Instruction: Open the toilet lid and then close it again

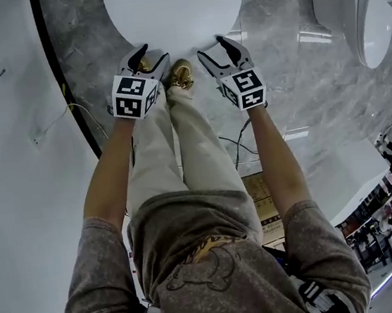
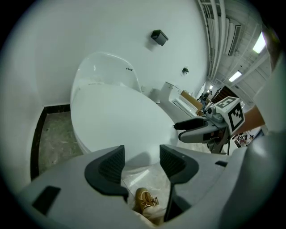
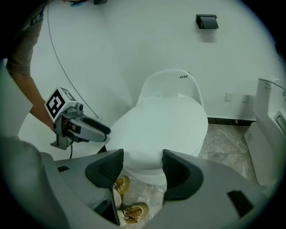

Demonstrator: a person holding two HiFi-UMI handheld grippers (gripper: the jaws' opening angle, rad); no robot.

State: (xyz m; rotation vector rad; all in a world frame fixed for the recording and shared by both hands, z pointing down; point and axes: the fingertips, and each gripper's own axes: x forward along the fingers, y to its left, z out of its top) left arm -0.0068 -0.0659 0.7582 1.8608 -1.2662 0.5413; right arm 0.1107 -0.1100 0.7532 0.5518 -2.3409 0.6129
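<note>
Lid [image 1: 174,6] closed, lying flat on toilet [image 3: 170,85], just ahead of both tools. Left tool [image 1: 152,57] and right tool [image 1: 211,47] side by side near lid's front edge, jaws apart, nothing between them. Brown shoes [image 1: 181,75] on floor [image 1: 301,90] below the tools.

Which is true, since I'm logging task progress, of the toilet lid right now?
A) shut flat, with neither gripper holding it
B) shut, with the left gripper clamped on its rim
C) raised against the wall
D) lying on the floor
A: the toilet lid lies flat and shut, and the left gripper and right gripper hover near its front edge, jaws apart and empty.
</note>
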